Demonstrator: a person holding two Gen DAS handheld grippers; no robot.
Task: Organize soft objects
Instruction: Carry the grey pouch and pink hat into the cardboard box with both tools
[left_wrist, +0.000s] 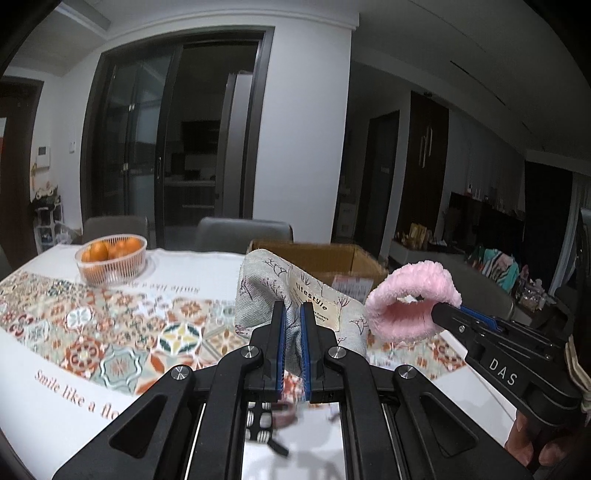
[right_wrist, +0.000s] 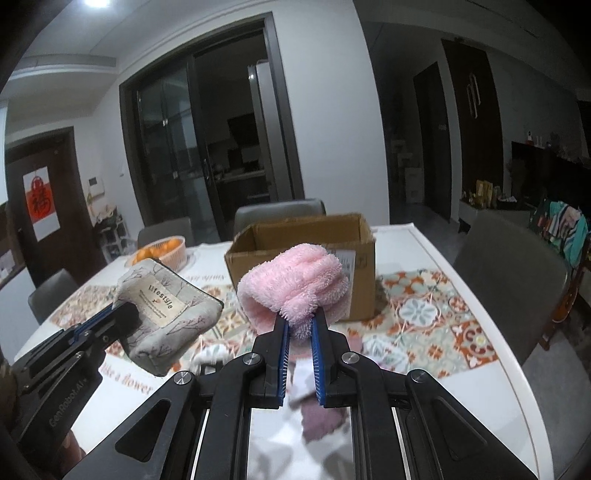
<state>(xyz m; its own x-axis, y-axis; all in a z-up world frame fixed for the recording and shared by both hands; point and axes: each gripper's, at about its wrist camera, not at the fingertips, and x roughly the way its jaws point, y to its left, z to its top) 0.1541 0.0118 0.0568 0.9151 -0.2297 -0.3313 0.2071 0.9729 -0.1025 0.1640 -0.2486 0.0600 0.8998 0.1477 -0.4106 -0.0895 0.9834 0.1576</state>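
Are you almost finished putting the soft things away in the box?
Not yet. The open brown cardboard box shows nothing inside from here. In hand: the left gripper holds the grey fabric pouch with a "lifestyle" label, the right gripper the fluffy pink sock, both lifted above the patterned tablecloth. More blurry soft items wait below.

Pouch (right_wrist: 168, 308) left of towel (right_wrist: 295, 280), box (right_wrist: 306, 236) behind.

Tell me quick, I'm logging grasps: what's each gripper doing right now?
Left gripper: closed on the grey fabric pouch, held above the table.
Right gripper: closed on the pink fluffy cloth, also lifted.
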